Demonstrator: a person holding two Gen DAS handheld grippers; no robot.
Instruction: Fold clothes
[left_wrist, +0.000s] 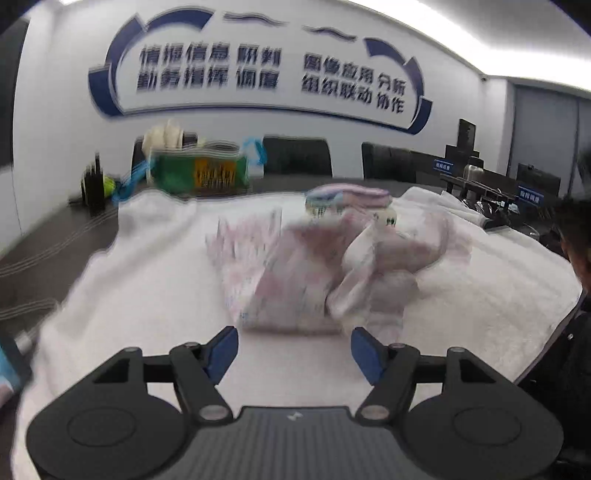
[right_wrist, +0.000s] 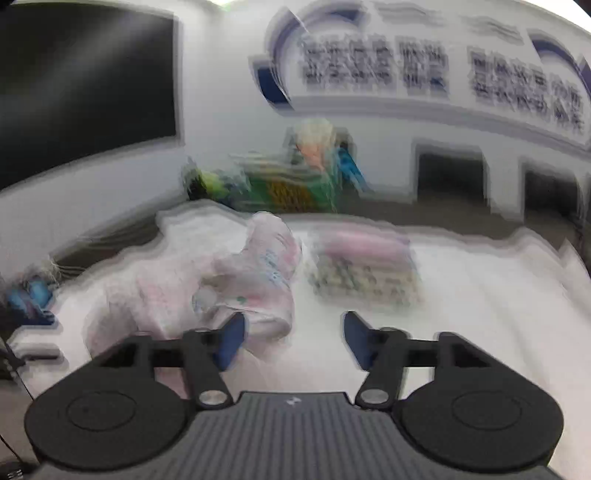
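White towel-covered table (left_wrist: 155, 266) w/ crumpled pink garment (left_wrist: 295, 273), green basket (left_wrist: 199, 173) of items behind; both tongs wide, empty.

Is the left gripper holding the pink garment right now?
No, the left gripper is open and empty, with the pink garment lying loose on the white towel beyond it.

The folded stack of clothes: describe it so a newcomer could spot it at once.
Start at the white towel covering the dark table. Toward its far side, behind the crumpled pale pink garment, sits the folded stack. Unlike that loose garment, it is a neat, flat pile with pink and lilac layers.
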